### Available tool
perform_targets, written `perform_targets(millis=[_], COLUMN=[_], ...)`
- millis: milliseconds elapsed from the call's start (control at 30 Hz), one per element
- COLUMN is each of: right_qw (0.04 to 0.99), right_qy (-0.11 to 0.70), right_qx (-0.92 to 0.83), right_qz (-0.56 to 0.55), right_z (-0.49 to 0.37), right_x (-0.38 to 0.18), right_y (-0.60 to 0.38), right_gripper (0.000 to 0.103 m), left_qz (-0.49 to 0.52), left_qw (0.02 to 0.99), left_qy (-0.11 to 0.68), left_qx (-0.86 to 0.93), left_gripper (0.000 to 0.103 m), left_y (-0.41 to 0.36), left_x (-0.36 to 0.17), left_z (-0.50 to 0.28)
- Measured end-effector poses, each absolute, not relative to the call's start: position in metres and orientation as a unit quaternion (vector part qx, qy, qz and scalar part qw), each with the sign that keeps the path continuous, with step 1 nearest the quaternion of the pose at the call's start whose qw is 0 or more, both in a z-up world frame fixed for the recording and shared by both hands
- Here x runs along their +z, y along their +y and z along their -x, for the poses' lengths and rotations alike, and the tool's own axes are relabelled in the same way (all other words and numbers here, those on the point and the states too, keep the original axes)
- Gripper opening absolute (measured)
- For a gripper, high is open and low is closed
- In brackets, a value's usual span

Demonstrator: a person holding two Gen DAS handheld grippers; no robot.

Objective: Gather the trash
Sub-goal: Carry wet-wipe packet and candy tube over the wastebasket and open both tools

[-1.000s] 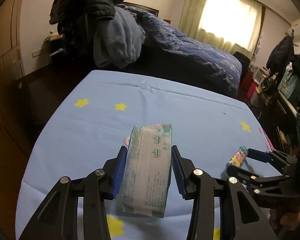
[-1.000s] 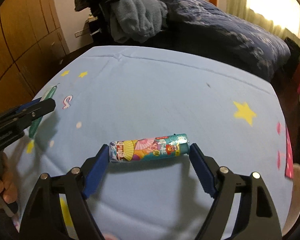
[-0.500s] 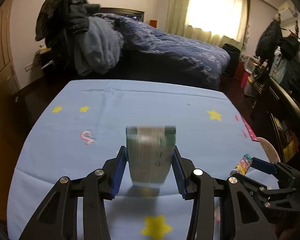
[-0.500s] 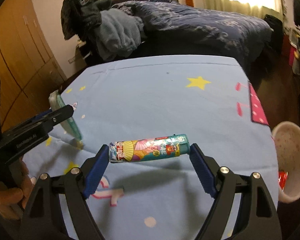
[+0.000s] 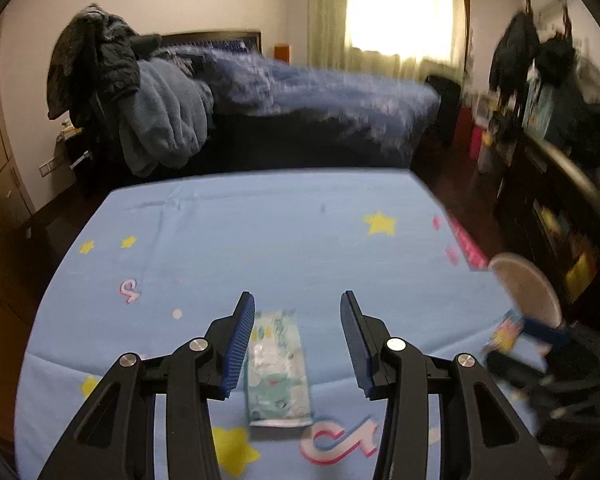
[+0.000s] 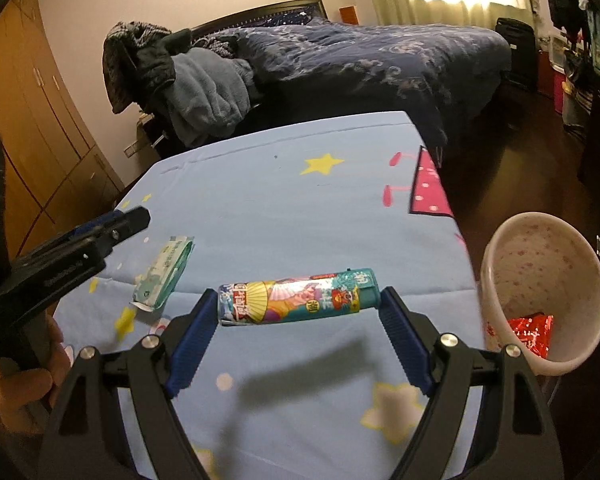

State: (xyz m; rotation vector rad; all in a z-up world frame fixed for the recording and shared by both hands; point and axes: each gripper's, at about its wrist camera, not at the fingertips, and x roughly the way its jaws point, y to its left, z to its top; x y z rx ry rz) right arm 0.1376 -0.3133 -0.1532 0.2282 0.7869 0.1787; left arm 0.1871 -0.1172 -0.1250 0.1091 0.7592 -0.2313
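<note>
- The right gripper (image 6: 298, 334) is clenched on the printed tube wrapper (image 6: 299, 296), one pad at each end, so the tube spans crosswise between the fingers; gripping it end to end keeps a round thing from rolling out
- The tube hangs clear above the blue star-print table (image 6: 284, 204), casting a shadow on the cloth below it, which suggests it is being carried rather than resting
- Just off the table's right edge stands the speckled pink bin (image 6: 548, 364) with a red foil scrap (image 6: 530, 330) already at its bottom; my reading is that the tube is headed there, the mouth being open and near
- The left gripper (image 5: 296, 340) has its jaws opening, and the tissue packet (image 5: 278, 372) sits between them, against the left pad but clear of the right one, so it is released, not grasped
- From the right wrist view the packet (image 6: 164, 272) looks tilted over the table beyond the left gripper's tip; whether it is falling or already lying on the cloth I cannot tell
- It is well apart from the bin, so it will likely need picking up again
</note>
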Motion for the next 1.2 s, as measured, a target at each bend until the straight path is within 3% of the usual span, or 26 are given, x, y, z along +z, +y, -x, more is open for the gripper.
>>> perform_targets(millis=[100,233,333,400,1200], right_qw=[0.914,0.914,0.913,0.913,0.914], right_qy=[0.377,0.375,0.375,0.376,0.375], right_qx=[0.091,0.099,0.105,0.107,0.112], right_qz=[-0.117,-0.122,-0.119,-0.116,-0.111], right_z=[-0.134,-0.134,-0.135,-0.134,-0.122], right_x=[-0.152,-0.151,-0.15,-0.15,-0.149], right_y=[-0.317,-0.315,-0.31,-0.307,-0.301], right_gripper=[0.081,0.081,0.081,0.081,0.081], left_qz=[-0.056,-0.062,-0.055,-0.056,-0.059], left_qw=[0.913,0.896,0.894,0.895,0.919], left_qy=[0.395,0.433,0.438,0.434,0.378], left_qx=[-0.089,-0.076,-0.081,-0.09,-0.094], left_gripper=[0.067,0.069,0.06,0.044,0.043], left_y=[-0.114,-0.114,-0.115,-0.117,-0.121], left_x=[-0.141,-0.167,-0.178,-0.176,-0.133], left_z=[-0.189,-0.197,-0.199,-0.197,-0.176])
